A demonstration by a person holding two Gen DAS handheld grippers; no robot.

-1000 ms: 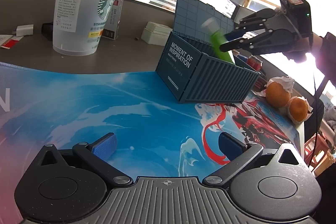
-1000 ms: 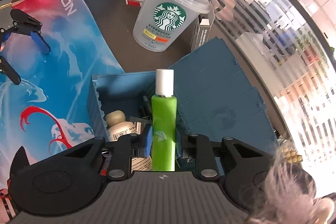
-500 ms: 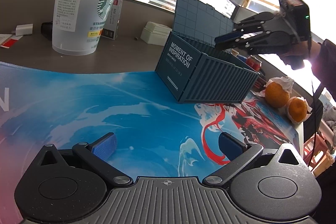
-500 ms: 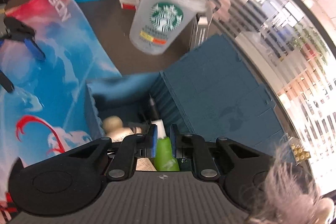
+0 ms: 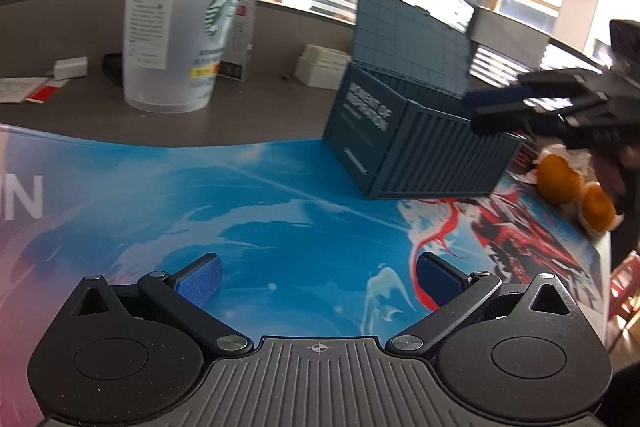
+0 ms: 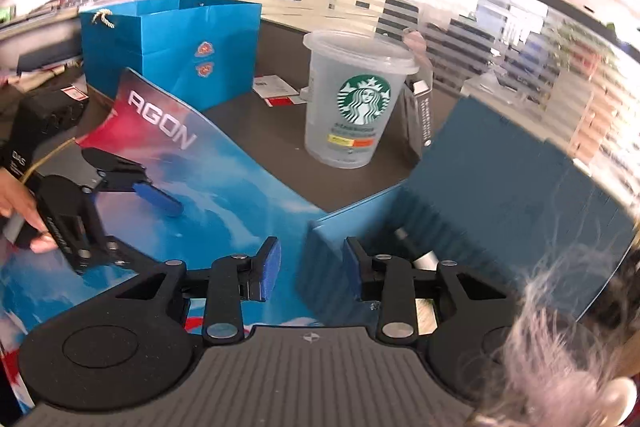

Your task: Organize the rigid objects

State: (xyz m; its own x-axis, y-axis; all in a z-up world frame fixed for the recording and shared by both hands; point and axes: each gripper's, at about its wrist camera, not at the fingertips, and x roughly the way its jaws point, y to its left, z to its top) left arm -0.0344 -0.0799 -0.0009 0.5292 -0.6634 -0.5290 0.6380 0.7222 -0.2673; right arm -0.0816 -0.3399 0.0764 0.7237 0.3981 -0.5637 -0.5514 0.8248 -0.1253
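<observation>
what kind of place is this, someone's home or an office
Most likely an office desk: glass partition walls with frosted stripes, a gaming-brand desk mat, and desk clutter such as a Starbucks cup and a blue gift bag.

The storage box (image 5: 420,143) is matt ribbed blue plastic, the cup (image 6: 354,99) frosted translucent plastic, the mat (image 5: 240,211) smooth printed sheet, the bag (image 6: 176,43) glossy paper, the desk (image 5: 260,115) matt grey.

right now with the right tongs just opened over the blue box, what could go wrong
The right tongs, jaws just opened and empty, sit low over the container box's near wall; pulling back carelessly could snag it and shift the box. The raised lid stands close behind and might get knocked. The plastic cup nearby looks easy to tip.
</observation>
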